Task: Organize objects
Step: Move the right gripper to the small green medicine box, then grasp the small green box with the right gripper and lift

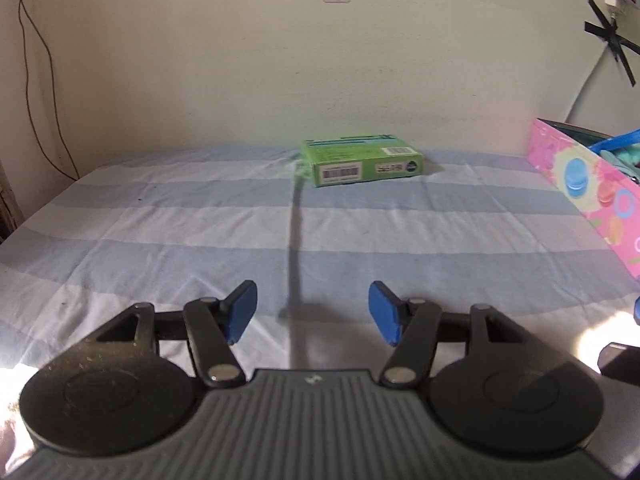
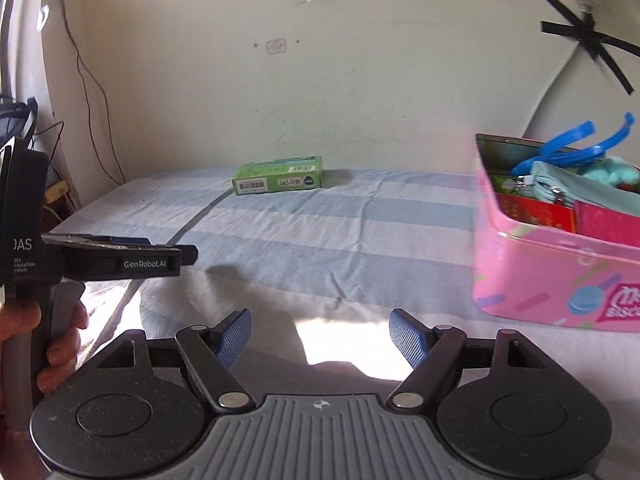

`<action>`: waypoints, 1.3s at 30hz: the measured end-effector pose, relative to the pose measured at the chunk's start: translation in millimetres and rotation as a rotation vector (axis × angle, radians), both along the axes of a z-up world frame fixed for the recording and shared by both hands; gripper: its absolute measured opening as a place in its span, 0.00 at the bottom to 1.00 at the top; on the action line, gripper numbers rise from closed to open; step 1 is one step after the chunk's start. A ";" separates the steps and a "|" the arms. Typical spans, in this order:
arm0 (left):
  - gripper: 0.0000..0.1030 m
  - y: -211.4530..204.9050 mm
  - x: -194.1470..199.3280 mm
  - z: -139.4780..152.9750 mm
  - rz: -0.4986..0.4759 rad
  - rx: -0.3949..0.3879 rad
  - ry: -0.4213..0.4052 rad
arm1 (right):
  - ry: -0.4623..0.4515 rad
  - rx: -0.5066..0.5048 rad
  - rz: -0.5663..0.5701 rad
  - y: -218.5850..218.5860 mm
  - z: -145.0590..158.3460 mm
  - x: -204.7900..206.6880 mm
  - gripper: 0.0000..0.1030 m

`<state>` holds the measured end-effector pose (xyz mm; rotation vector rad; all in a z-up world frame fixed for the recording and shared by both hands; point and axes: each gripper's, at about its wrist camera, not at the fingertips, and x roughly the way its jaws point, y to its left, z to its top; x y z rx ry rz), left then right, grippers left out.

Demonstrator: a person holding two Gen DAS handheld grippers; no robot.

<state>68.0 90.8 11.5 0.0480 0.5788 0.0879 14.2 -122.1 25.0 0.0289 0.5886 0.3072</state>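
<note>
A green carton (image 1: 362,162) lies on the striped sheet near the back wall, straight ahead of my left gripper (image 1: 313,310), which is open and empty, well short of it. The carton also shows in the right wrist view (image 2: 279,175), far ahead and left. My right gripper (image 2: 320,338) is open and empty. A pink tin (image 2: 556,252) at the right holds blue plastic pieces, a teal pouch and red packets; its corner shows in the left wrist view (image 1: 588,188). The left gripper (image 2: 120,258) shows from the side at the left of the right wrist view.
The blue-and-white striped sheet (image 1: 200,232) covers the surface up to a cream wall (image 1: 280,60). Cables (image 1: 36,60) hang down the wall at the left. Black tape and a white cord (image 2: 588,36) are on the wall above the tin.
</note>
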 end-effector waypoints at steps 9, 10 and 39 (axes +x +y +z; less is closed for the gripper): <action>0.62 64.0 2.9 1.2 0.154 -0.296 -0.054 | 0.015 -0.019 0.050 44.4 -2.4 56.6 0.74; 0.62 66.2 2.8 1.4 0.168 -0.303 -0.058 | 0.008 -0.011 0.048 51.0 -2.1 68.4 0.76; 0.73 74.5 10.6 0.6 0.150 -0.357 -0.012 | -0.021 -0.156 -0.069 150.4 -7.1 249.6 0.95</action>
